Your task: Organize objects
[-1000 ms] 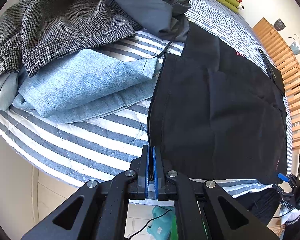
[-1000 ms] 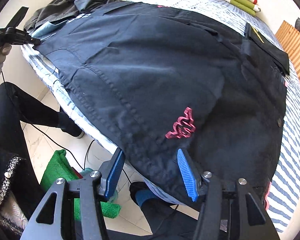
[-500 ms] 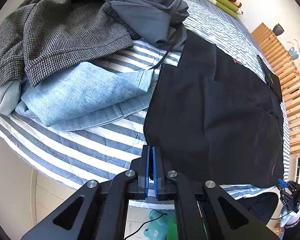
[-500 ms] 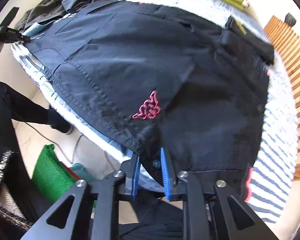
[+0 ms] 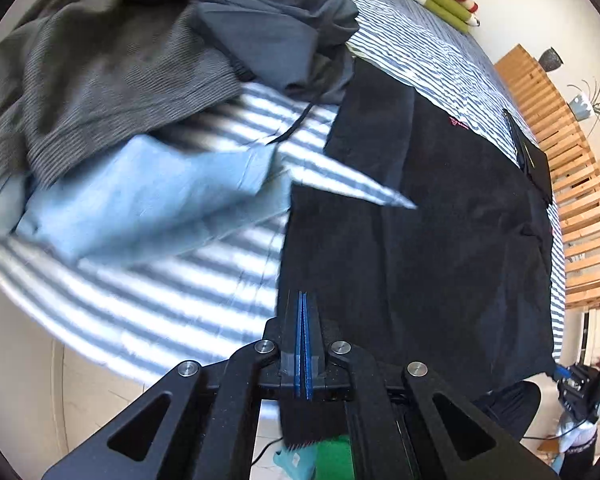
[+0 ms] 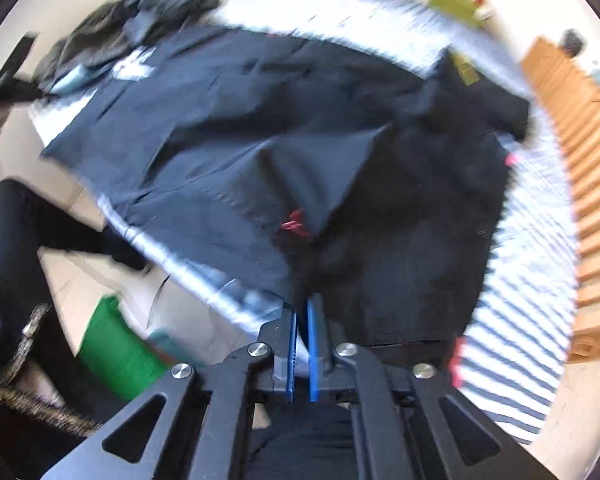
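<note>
On the striped bed (image 5: 188, 304), to the left of the left gripper (image 5: 302, 300), lie a light blue garment (image 5: 140, 208) and, beyond it, a grey knitted one (image 5: 100, 80) with darker clothes heaped further back. The left gripper's blue pads are pressed together on the near edge of the black shorts (image 5: 420, 240), which spread ahead and to its right toward a wooden slatted frame (image 5: 572, 208). In the right wrist view, badly blurred, the right gripper (image 6: 302, 308) has just been closing and now pinches the near hem of the same shorts in a narrow gap, the cloth rising in a tented fold just ahead of the pads, beside a red logo (image 6: 294, 224). Left of that gripper, below the bed edge, is something green (image 6: 116, 352).
</note>
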A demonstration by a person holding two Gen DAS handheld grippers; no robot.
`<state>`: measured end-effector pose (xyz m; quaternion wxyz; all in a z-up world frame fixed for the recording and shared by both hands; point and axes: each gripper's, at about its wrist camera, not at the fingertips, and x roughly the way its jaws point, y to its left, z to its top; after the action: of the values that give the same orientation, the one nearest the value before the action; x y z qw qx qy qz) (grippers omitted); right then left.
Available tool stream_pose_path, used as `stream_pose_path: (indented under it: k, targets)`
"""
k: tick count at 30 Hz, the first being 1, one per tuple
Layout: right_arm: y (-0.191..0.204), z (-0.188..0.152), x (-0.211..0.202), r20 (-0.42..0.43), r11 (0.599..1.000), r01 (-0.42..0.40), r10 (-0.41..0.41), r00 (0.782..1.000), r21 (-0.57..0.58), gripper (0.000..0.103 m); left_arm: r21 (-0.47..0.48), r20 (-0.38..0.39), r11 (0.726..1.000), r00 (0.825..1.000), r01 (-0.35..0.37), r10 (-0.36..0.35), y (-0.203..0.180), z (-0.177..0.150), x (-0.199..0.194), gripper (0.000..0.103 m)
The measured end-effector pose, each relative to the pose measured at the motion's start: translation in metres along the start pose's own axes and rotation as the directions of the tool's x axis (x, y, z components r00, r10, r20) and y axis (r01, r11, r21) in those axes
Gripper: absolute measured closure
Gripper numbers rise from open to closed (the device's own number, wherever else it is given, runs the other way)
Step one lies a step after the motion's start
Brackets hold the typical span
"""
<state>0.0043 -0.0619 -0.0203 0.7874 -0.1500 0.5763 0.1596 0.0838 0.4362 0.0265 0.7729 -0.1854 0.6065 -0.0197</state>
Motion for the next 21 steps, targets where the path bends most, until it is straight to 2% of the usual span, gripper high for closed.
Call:
stream_pose_path:
  k: [3,5,6,8,9,10,14,16,18,21]
  targets:
    - [0.002,0.003,-0.003,-0.01,0.999,-0.041,0.041,0.999,-0.02,0.087,0.073,0.034,0.997,0.999,-0.012,0.009,-0.026,0.042,0.011,0.103]
    - [-0.008,0.006,-0.018,0.015,0.994,-0.107,0.107,0.994,0.001,0.084,0.118,0.047,0.993,0.999,-0.01,0.005,-0.048,0.077,0.022,0.1]
    - [-0.015,0.009,-0.026,0.034,0.99,-0.138,0.138,0.99,0.015,0.083,0.142,0.06,0.989,0.998,-0.033,0.024,-0.06,0.094,0.029,0.095]
    - [-0.03,0.019,-0.041,0.093,0.983,-0.176,0.171,0.981,0.059,0.078,0.214,0.063,0.975,0.997,-0.057,0.044,-0.087,0.129,0.048,0.076]
    - [-0.041,0.026,-0.048,0.129,0.976,-0.196,0.183,0.975,0.093,0.075,0.224,0.068,0.972,0.996,-0.065,0.051,-0.097,0.145,0.057,0.061]
    - [-0.049,0.032,-0.052,0.153,0.973,-0.199,0.18,0.972,0.12,0.071,0.23,0.081,0.97,0.995,-0.075,0.057,-0.107,0.163,0.067,0.055]
    - [-0.09,0.068,-0.046,0.21,0.956,-0.167,0.117,0.971,0.239,0.07,0.237,0.076,0.967,0.994,-0.089,0.073,-0.128,0.215,0.102,0.053]
    - [-0.108,0.087,-0.027,0.191,0.951,-0.121,0.068,0.979,0.285,0.07,0.216,0.063,0.97,0.993,-0.113,0.101,-0.126,0.238,0.121,0.039]
    - [-0.127,0.102,-0.006,0.167,0.938,-0.103,0.049,0.985,0.331,0.07,0.188,0.031,0.976,0.994,-0.106,0.102,-0.119,0.256,0.14,0.032]
    - [-0.159,0.118,0.033,0.124,0.911,-0.074,0.025,0.992,0.407,0.07,0.148,-0.015,0.983,0.994,-0.105,0.109,-0.107,0.271,0.165,0.032]
